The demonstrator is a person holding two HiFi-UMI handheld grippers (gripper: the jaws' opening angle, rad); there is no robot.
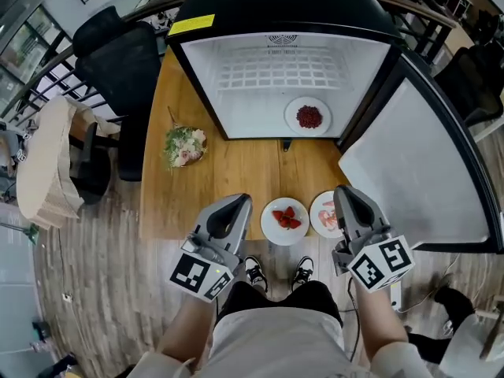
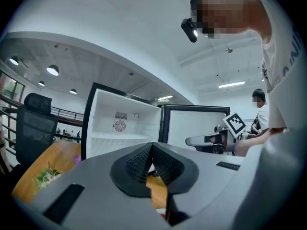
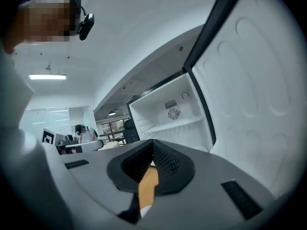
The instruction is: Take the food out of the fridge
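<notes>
Head view: fridge (image 1: 206,85) open, plate of red food (image 1: 292,110) inside.
Left tool (image 1: 239,205) and right tool (image 1: 344,195) pressed together, empty, near strawberry plate (image 1: 273,231) on surface (image 1: 236,176).

The wooden surface (image 1: 236,181) is occupied by a fridge (image 1: 276,6), a bouquet (image 1: 184,146) toward its left edge, and two plates (image 1: 269,215) (image 1: 316,211) at its near edge.

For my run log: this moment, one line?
fridge open; red-food plate inside; strawberry plate, pink-food plate on table; left claw shut; right claw shut
</notes>
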